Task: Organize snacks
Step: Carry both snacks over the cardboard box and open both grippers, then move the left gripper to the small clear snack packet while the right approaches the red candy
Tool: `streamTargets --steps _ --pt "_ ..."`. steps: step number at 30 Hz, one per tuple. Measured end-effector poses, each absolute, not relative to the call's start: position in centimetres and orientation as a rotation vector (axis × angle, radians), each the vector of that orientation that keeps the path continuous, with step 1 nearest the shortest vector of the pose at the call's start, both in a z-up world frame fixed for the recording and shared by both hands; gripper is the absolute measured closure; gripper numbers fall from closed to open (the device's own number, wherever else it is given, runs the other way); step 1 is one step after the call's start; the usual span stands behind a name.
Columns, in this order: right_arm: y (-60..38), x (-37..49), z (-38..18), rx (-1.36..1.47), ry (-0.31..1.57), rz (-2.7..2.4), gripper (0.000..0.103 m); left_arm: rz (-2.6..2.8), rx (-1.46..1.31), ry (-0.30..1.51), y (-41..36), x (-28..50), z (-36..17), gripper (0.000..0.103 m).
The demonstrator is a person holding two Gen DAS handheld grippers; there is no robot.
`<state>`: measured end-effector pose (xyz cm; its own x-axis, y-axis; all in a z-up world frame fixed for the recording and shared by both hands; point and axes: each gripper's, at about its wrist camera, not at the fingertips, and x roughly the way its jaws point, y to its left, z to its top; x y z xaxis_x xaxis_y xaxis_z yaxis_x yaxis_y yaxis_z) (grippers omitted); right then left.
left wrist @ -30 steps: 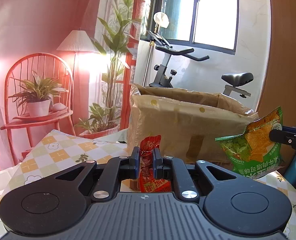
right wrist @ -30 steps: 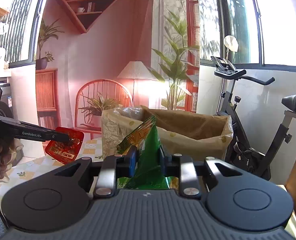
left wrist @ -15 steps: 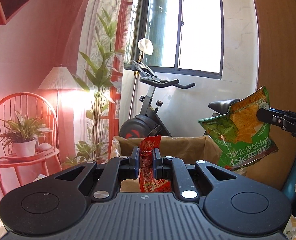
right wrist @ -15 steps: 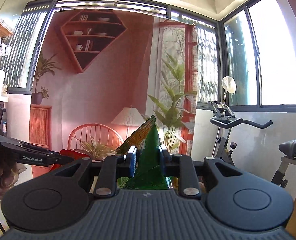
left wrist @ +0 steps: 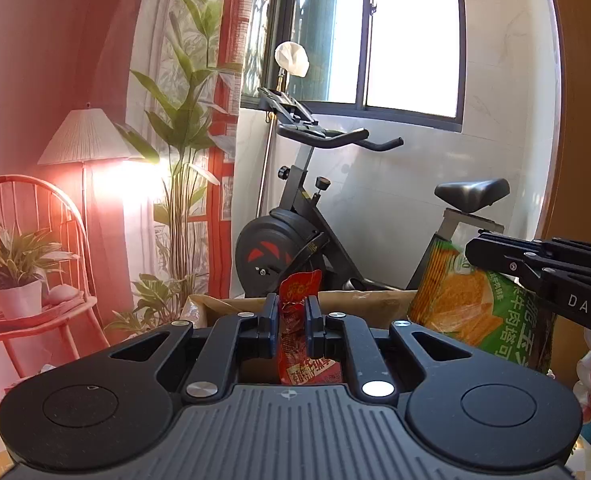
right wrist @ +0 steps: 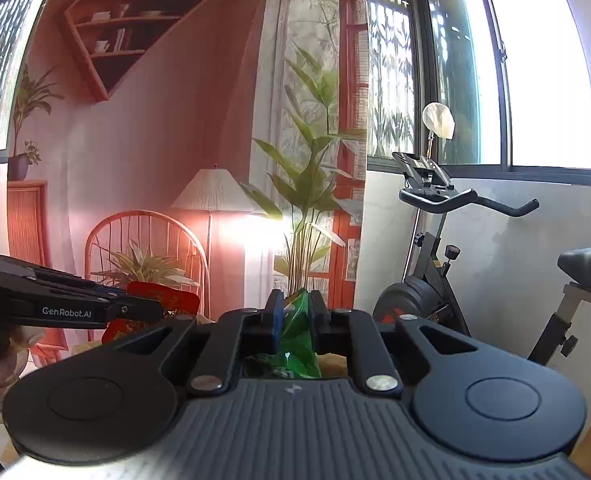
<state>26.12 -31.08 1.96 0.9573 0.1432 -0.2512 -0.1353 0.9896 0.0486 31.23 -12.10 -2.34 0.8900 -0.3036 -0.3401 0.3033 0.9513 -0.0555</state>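
My left gripper (left wrist: 291, 320) is shut on a red snack packet (left wrist: 297, 292) and holds it upright over the near rim of a brown cardboard box (left wrist: 359, 306). My right gripper (right wrist: 294, 316) is shut on a green chip bag (right wrist: 297, 334). In the left wrist view the chip bag (left wrist: 475, 312) hangs at the right under the right gripper's fingers (left wrist: 535, 268), over the box. In the right wrist view the red packet (right wrist: 163, 300) shows at the left in the left gripper's fingers (right wrist: 95, 304). Most of the box is hidden behind the gripper bodies.
An exercise bike (left wrist: 295, 240) stands behind the box by the window. A floor lamp (left wrist: 87, 140), tall plant (left wrist: 183, 128) and red chair with a potted plant (left wrist: 15, 264) stand at the left. A wooden panel (left wrist: 587, 120) is at the right.
Both grippers have come down from their raised position half a second ago. The green chip bag now sits lower, down at the box. The red packet stays gripped.
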Motion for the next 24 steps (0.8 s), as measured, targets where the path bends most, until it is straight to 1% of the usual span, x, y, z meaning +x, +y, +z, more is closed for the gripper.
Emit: streamTargets --steps 2,4,5,6,7,8,9,11,13,15,16,21,24 --pt "-31.2 27.6 1.2 0.013 0.305 0.119 0.102 -0.302 0.012 0.360 -12.6 32.1 -2.7 0.089" --pt "-31.5 29.1 0.7 0.020 0.358 0.102 0.099 -0.290 0.019 0.370 -12.7 32.5 -3.0 0.088" --pt "-31.7 29.4 0.5 0.022 0.374 0.094 0.099 -0.290 0.016 0.382 -12.7 32.8 -3.0 0.085" --pt "-31.9 29.5 0.5 0.026 0.383 0.093 0.099 -0.287 0.011 0.389 -12.5 32.8 -2.9 0.074" --pt "-32.0 29.4 0.5 0.031 0.382 0.097 0.099 -0.284 0.007 0.386 -12.3 32.7 -2.8 0.068" --pt "-32.1 29.2 0.7 0.033 0.376 0.101 0.099 -0.288 0.005 0.376 -12.2 32.5 -2.7 0.056" --pt "-32.2 28.9 0.8 0.030 0.374 0.106 0.096 -0.294 0.007 0.368 -12.0 32.4 -2.6 0.047" --pt "-32.1 28.2 0.8 0.017 0.380 0.113 0.087 -0.296 0.015 0.366 -11.8 32.2 -2.5 0.042" --pt "-31.8 27.3 0.9 0.016 0.384 0.124 0.085 -0.298 0.007 0.371 -11.5 31.9 -2.3 0.042" --pt "-31.7 26.2 0.9 0.030 0.386 0.132 0.080 -0.299 -0.007 0.370 -10.9 31.3 -2.0 0.042" --pt "-31.6 25.6 0.9 0.038 0.386 0.140 0.076 -0.296 -0.010 0.368 -10.6 30.8 -1.8 0.042" --pt "-31.0 21.8 0.8 0.053 0.374 0.180 0.075 -0.289 0.013 0.379 -8.7 27.9 -1.4 0.042" --pt "-30.7 19.2 0.4 0.087 0.364 0.204 0.069 -0.289 -0.001 0.419 -6.9 25.9 -1.7 0.042"
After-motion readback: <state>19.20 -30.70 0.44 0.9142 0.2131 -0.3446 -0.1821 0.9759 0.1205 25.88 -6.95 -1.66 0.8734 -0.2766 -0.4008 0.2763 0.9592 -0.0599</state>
